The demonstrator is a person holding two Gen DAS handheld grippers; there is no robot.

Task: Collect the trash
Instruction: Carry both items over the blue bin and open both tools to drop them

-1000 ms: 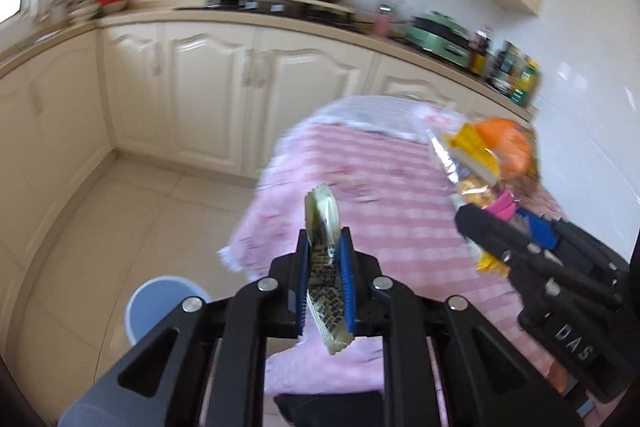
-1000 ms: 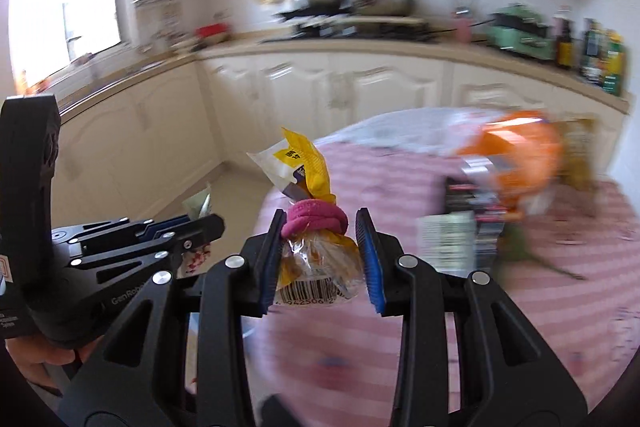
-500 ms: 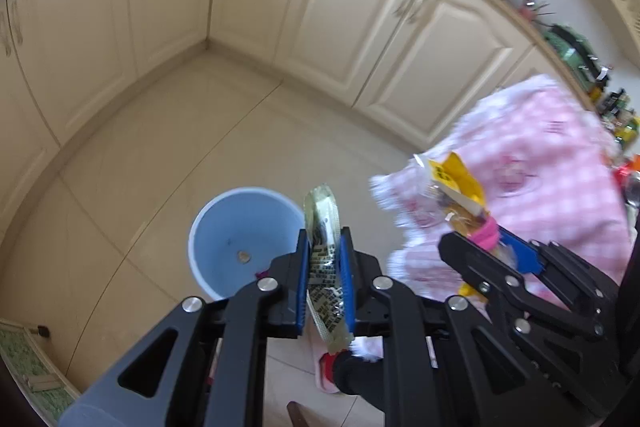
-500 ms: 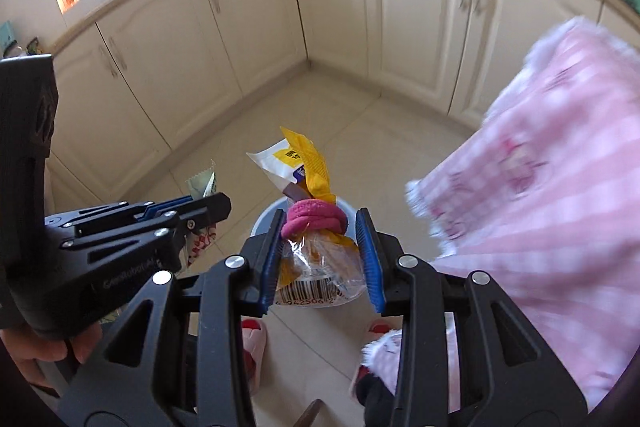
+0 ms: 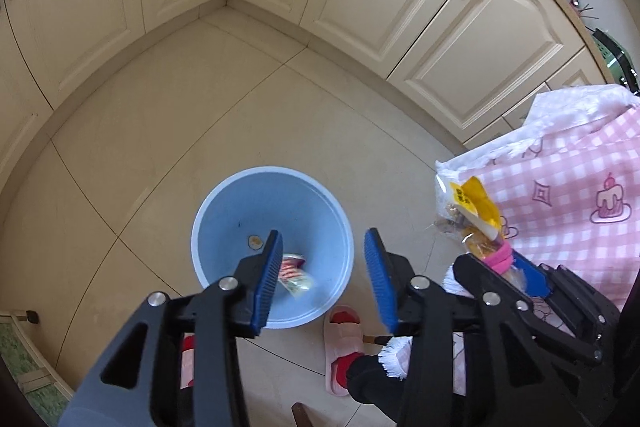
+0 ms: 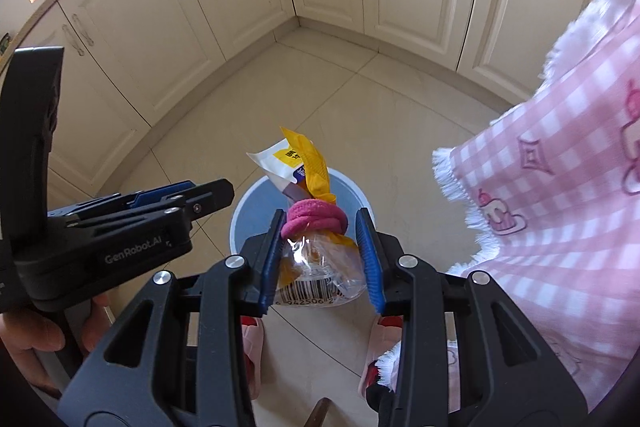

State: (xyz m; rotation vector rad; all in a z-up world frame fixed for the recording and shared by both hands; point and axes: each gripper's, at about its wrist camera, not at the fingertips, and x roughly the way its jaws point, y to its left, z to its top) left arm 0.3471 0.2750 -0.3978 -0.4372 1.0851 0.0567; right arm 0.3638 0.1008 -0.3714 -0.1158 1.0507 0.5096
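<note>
A small wrapper point(image 5: 295, 273) lies inside the blue bin point(image 5: 272, 247) on the tiled floor point(image 5: 200, 131), beneath the left gripper point(image 5: 322, 277), whose jaws have just been opening with nothing between them, while the right gripper's point(image 6: 320, 255) jaws clamp a pink-tied snack bag point(image 6: 316, 247) over the bin.

We look from the left wrist camera steeply down along its two fingers, close above the blue bin point(image 5: 224, 203) on the tiled floor point(image 5: 168, 115), with the corner cabinets point(image 5: 432, 11) beyond; the right gripper point(image 5: 516, 267) enters this view from the right; from the right wrist camera we look down at a like angle, a little farther from the bin point(image 6: 244, 219), with the left gripper point(image 6: 192, 195) at our left; both views share the bin, the floor, the cabinets, the pink checked tablecloth point(image 6: 560, 195) and the slippers point(image 5: 344, 339).
</note>
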